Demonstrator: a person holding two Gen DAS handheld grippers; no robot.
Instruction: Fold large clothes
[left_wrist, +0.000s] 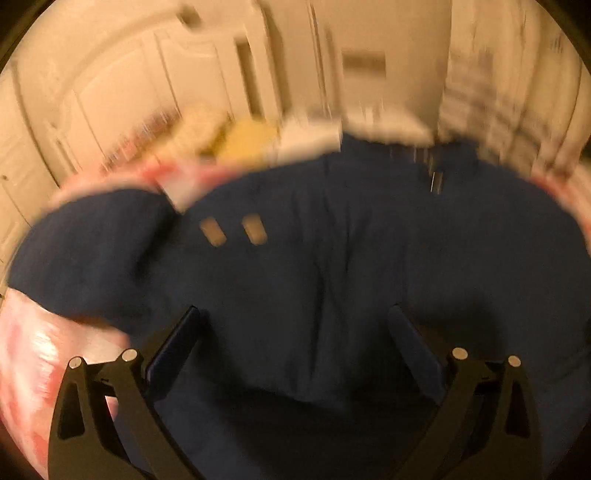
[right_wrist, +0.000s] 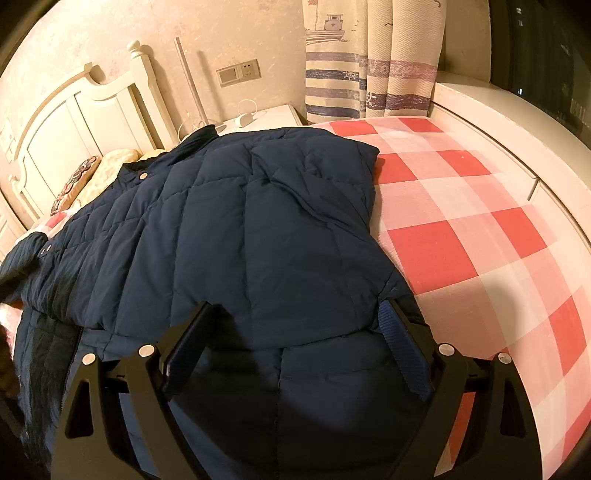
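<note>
— Checked bedding (right_wrist: 461, 236) under us; where's our jacket (right_wrist: 236, 229)?
— Spread across it, a side folded inward.
— Our left gripper (left_wrist: 295, 317)?
— Jaws wide, gripping nothing.
— Right gripper (right_wrist: 295, 314)?
— Jaws wide above the hem, nothing pinched.

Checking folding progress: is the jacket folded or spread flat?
Partly folded: one side of the jacket lies doubled over its body on the bed.

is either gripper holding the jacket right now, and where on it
Nothing is held. The left gripper and right gripper both stand open above the navy jacket, pads clear of the fabric.
</note>
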